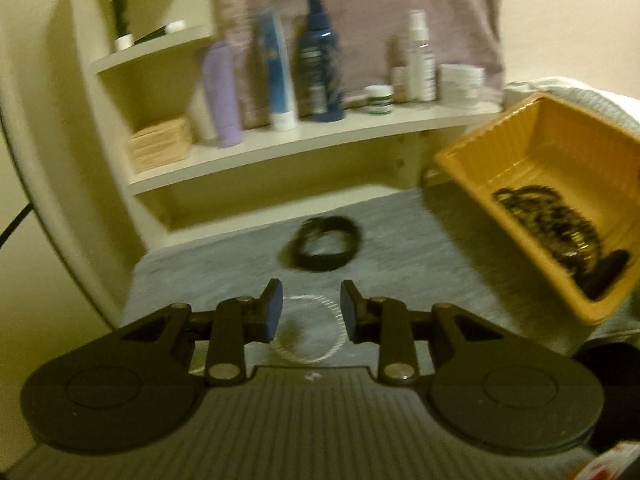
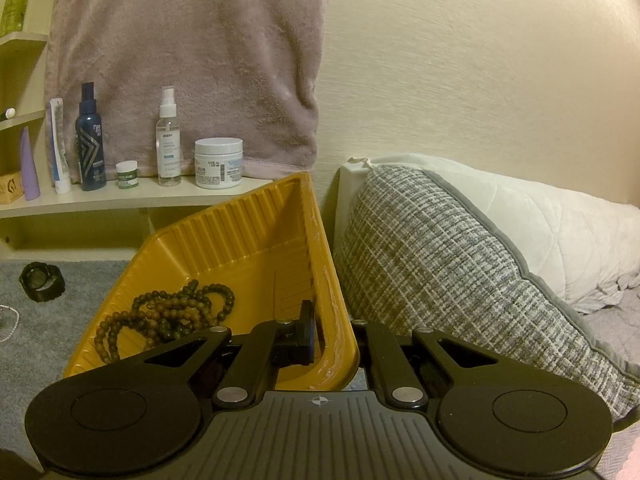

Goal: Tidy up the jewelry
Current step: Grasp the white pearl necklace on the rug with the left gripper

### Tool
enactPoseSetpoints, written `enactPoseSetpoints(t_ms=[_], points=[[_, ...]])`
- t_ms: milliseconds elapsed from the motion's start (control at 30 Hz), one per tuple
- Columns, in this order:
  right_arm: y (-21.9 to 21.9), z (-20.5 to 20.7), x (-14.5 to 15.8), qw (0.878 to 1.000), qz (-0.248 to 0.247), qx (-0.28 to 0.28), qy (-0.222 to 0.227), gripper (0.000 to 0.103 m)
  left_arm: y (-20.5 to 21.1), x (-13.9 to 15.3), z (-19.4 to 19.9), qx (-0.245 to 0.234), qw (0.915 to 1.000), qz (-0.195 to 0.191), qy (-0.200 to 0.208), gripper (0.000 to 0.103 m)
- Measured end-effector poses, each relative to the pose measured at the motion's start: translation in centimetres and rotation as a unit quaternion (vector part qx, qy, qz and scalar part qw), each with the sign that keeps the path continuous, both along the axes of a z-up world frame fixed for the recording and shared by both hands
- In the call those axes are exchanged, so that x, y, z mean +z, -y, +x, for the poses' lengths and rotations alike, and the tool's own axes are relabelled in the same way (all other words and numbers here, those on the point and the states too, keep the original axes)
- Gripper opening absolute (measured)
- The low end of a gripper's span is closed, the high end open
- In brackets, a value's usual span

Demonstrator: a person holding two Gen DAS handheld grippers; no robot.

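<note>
My left gripper is open just above a thin silver chain bracelet lying on the grey cloth. A black watch lies beyond it and also shows in the right wrist view. My right gripper is shut on the near right rim of the yellow tray, holding it tilted. The tray holds a string of dark wooden beads, which also shows in the left wrist view.
A cream shelf behind carries bottles, tubes and jars. A pink towel hangs on the wall. A grey woven cushion and a white pillow lie right of the tray.
</note>
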State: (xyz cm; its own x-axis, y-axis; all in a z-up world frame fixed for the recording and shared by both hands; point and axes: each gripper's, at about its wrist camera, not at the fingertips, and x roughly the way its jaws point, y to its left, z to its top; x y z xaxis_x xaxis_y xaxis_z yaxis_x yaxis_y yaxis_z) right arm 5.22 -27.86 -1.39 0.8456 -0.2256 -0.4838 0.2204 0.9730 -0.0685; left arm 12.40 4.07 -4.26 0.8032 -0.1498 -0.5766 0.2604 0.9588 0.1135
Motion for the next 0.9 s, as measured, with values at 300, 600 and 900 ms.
enactPoseSetpoints(t_ms=[300, 600, 900], points=[[0.1, 0.0, 0.0, 1.000, -0.002, 0.000, -0.001, 0.006, -0.8, -1.7, 0.9, -0.006, 0.9997, 0.000, -0.024, 0.028], [0.3, 0.0, -0.1, 1.000, -0.003, 0.000, -0.002, 0.006, 1.7, -3.2, 2.2, -0.035, 0.9979, -0.006, -0.054, 0.014], [0.4, 0.1, -0.2, 1.000, -0.002, -0.001, -0.003, 0.006, 2.5, -4.4, 3.3, -0.034, 0.9971, -0.001, -0.069, 0.009]])
